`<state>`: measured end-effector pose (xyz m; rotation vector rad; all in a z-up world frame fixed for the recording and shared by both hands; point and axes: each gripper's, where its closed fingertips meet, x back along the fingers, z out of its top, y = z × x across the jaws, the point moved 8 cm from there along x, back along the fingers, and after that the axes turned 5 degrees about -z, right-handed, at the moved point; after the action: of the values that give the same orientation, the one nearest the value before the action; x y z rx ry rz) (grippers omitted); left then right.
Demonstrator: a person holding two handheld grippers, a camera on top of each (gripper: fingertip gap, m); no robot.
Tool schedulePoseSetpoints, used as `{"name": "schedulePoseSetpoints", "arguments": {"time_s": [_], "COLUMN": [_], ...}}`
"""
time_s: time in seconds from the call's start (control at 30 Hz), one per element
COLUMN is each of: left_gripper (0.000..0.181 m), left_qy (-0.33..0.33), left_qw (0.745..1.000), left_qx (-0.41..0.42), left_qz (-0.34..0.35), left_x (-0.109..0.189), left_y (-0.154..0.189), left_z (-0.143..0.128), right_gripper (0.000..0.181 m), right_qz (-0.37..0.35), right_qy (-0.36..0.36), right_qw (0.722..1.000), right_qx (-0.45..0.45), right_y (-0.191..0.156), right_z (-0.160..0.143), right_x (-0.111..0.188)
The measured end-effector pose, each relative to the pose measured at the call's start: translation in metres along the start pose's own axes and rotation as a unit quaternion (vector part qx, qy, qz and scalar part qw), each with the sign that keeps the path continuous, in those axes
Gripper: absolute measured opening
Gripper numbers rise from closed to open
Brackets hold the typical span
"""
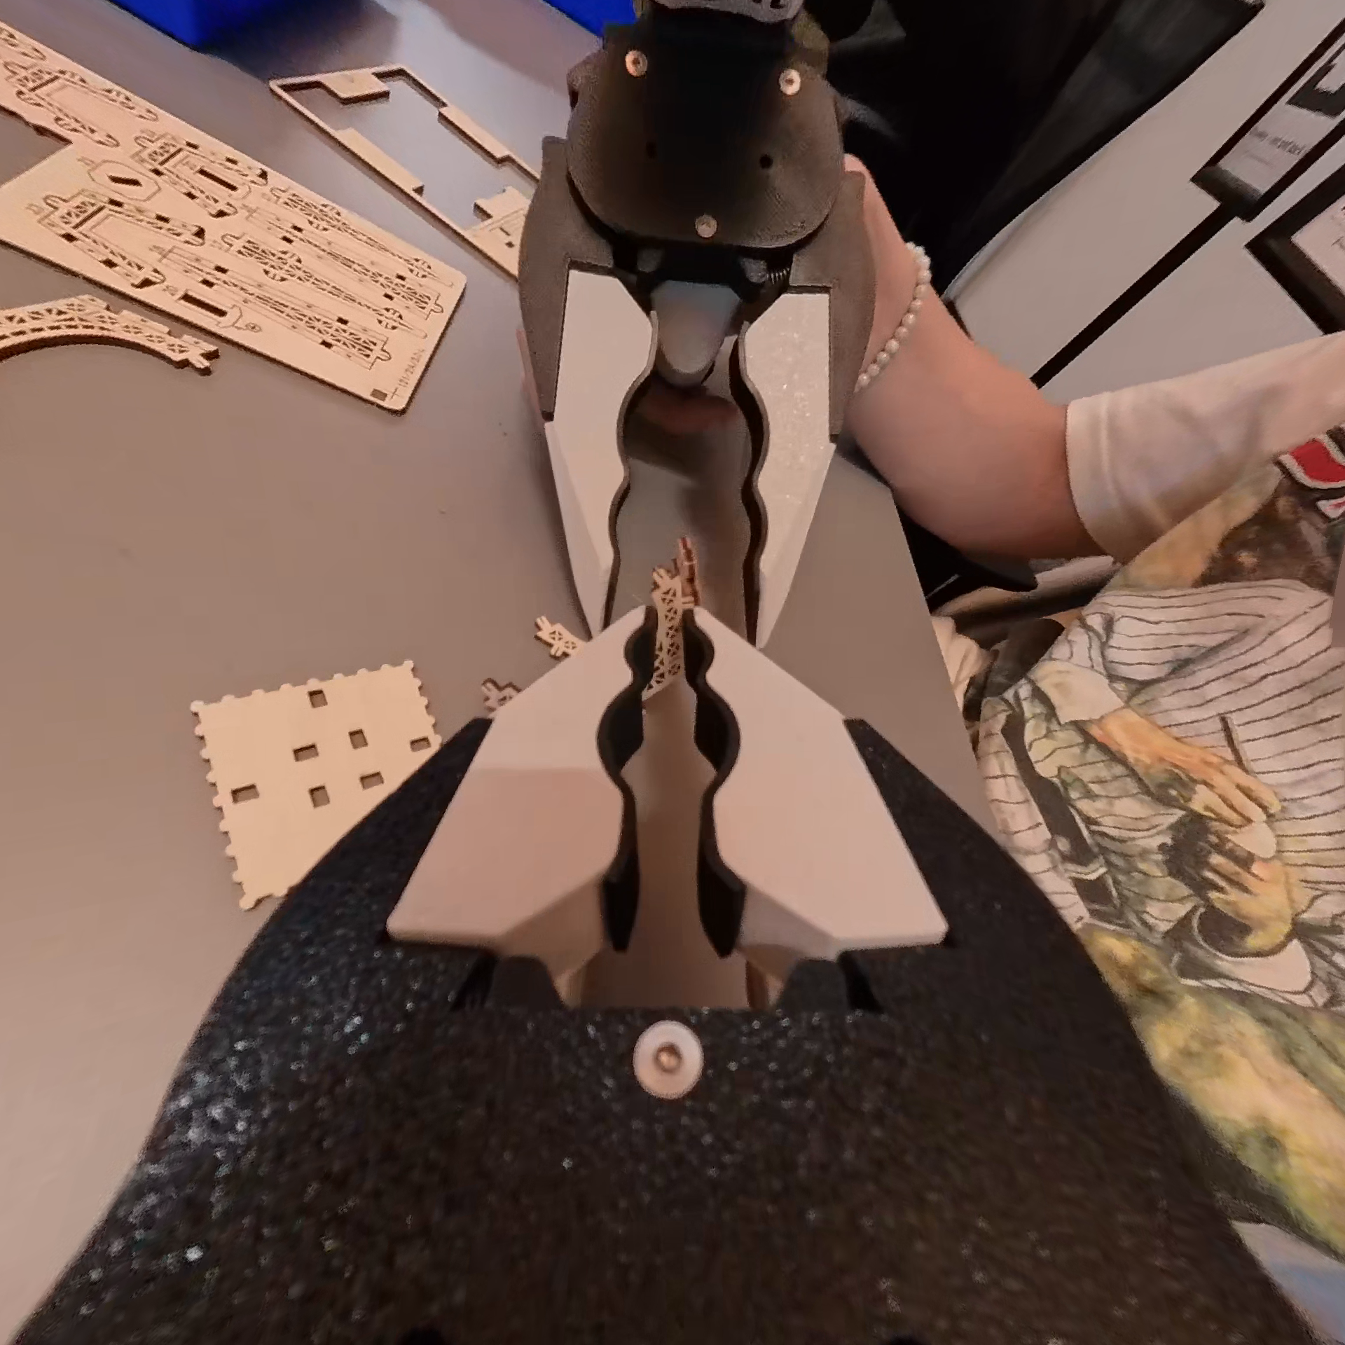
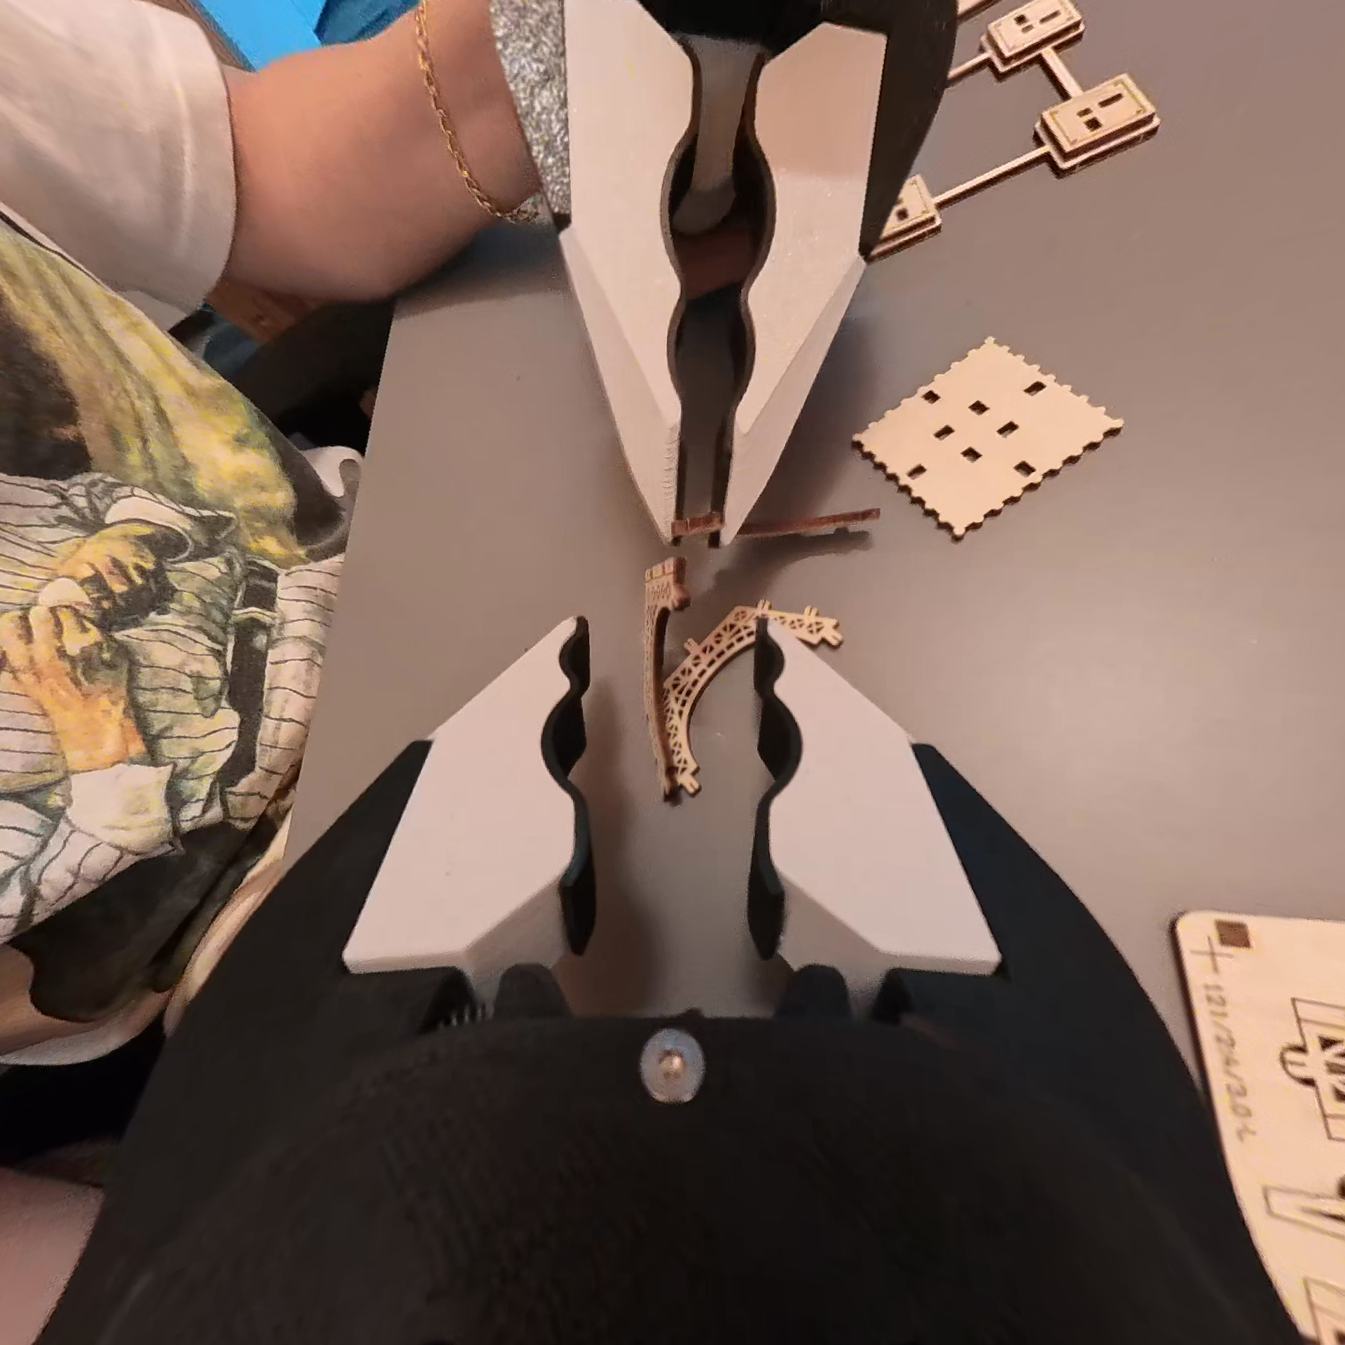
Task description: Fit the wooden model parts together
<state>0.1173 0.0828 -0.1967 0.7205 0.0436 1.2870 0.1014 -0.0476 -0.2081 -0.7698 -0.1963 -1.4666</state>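
My left gripper (image 1: 669, 619) is shut on a thin wooden lattice arch piece (image 1: 671, 644) that sticks out past its fingertips. In the right wrist view the left gripper (image 2: 695, 535) comes in from the top, with a brown wooden edge (image 2: 800, 525) at its tips, running right above the table. My right gripper (image 2: 669, 629) is open and empty, facing it tip to tip. Between its fingers one curved lattice piece (image 2: 659, 677) stands on edge. A second arch (image 2: 717, 677) lies flat on the grey table. The right gripper (image 1: 680, 629) also shows open in the left wrist view.
A square wooden plate with several square holes (image 1: 313, 771) (image 2: 982, 437) lies beside the grippers. Punched part sheets (image 1: 218, 240) (image 2: 1266, 1092), an empty frame offcut (image 1: 407, 124) and a loose arch (image 1: 102, 327) lie farther off. The person's printed shirt (image 1: 1164, 800) is at the table edge.
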Motion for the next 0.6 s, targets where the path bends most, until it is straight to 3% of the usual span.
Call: {"name": "schedulePoseSetpoints", "arguments": {"time_s": [0.3,0.6], "left_gripper": [0.004,0.004], "left_qy": [0.022,0.028], "left_qw": [0.999,0.999], "left_qx": [0.020,0.027], "left_qz": [-0.013,-0.015], "left_x": [-0.002,-0.001], "left_y": [-0.001,-0.002], "left_z": [0.001,0.001], "right_gripper": [0.002,0.001], "right_qz": [0.001,0.016], "right_qy": [0.085,0.082], "right_qw": [0.996,0.996], "right_qx": [-0.001,-0.010], "right_y": [0.002,0.004], "right_z": [0.010,0.011], "right_x": [0.014,0.013]}}
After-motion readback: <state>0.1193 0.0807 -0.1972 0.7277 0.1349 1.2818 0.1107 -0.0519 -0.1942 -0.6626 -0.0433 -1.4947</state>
